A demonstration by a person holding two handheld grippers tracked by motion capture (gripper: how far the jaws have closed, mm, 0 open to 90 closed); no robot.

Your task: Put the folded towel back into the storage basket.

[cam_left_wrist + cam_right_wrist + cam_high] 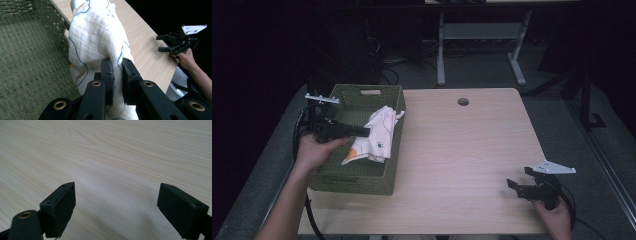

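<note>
1. The white cloth (377, 136), printed with blue lines and an orange patch, hung over the green woven basket (357, 177), draped against the basket's right wall, with its top corner at the rim.
2. Your left gripper (366, 131) had its jaws pinched nearly together on a fold of that cloth; in the left gripper view (117, 65) the fabric ran up from between the two pads.
3. Your left hand (314, 150) held that gripper above the inside of the basket, pointing toward the right wall.
4. The basket sat on the left part of the wooden table (462, 150).
5. Your right gripper (513, 188) was near the table's right front corner, well apart from the basket, jaws spread wide with nothing between them; its own view (116, 207) showed bare wood beyond.
</note>
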